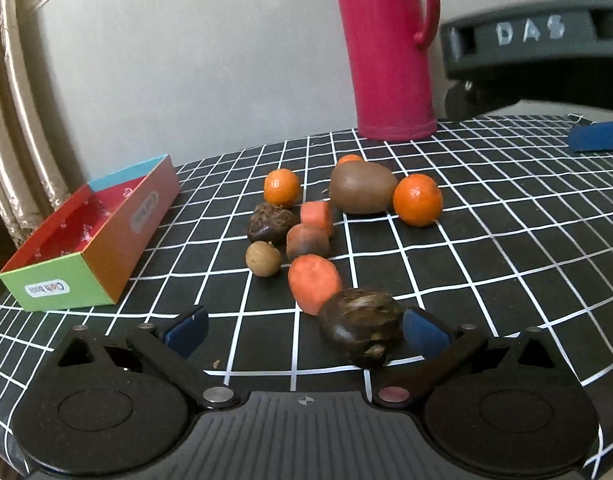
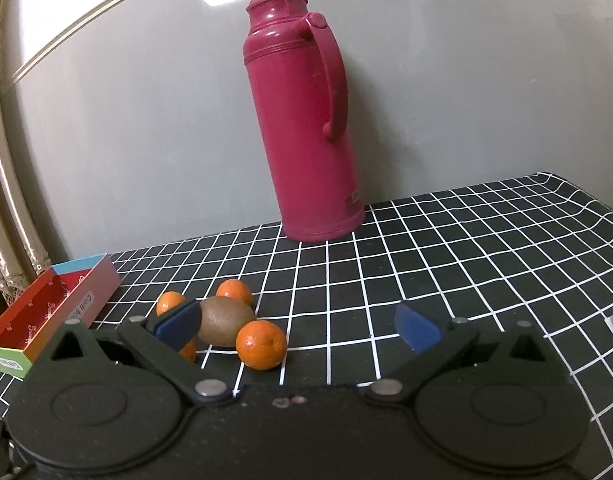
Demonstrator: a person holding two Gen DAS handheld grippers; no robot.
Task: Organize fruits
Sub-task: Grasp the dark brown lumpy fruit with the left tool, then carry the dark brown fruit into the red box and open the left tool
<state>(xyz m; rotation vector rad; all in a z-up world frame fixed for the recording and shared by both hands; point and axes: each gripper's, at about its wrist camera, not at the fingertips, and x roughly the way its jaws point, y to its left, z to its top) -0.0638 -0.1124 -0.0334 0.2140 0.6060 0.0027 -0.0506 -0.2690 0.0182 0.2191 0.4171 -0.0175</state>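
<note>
Between the blue pads of the left gripper (image 1: 304, 330), toward its right pad: dark wrinkled fruit (image 1: 360, 326), touching or nearly touching that pad, clear of the left pad. Jaws wide, nothing clamped. Long axis of fruit slanted across the jaw gap, narrower end toward the near edge of the checked tablecloth (image 1: 506, 240). Just beyond: orange chunk (image 1: 314, 282), touching the fruit. Further along the cloth: loose cluster of tangerines, brown pieces and kiwi (image 1: 362, 192). Toward the left edge: empty coloured box (image 1: 86, 240), long axis running toward the back edge. Right gripper (image 2: 298, 326): jaws wide, empty, raised near the kiwi. Judged nearer to the dark fruit: left gripper. Judged need: centring before closing.
</note>
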